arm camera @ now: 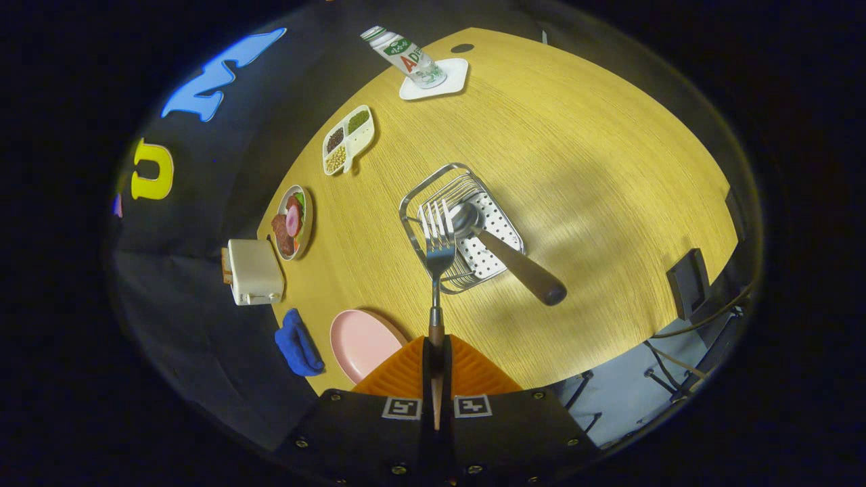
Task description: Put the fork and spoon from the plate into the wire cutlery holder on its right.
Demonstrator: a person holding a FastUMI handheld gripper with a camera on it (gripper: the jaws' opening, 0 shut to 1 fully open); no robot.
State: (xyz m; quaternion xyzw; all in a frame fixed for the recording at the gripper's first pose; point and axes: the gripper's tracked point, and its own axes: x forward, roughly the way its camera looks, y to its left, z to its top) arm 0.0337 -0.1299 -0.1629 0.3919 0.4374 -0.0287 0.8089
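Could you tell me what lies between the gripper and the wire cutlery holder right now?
The fork, clamped by its handle in the gripper, spans that stretch in the gripper view, tines over the wire cutlery holder, where the spoon already rests.

Fork [438, 250] tines-forward above wire holder [433, 186]; spoon [504, 253] leaning inside; pink plate [362, 341] bare.

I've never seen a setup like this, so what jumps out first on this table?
A fork clamped between the gripper fingers, its tines pointing over the wire cutlery holder just ahead. A spoon already leans in that holder, handle sticking out. The pink plate sits empty beside the fingers.
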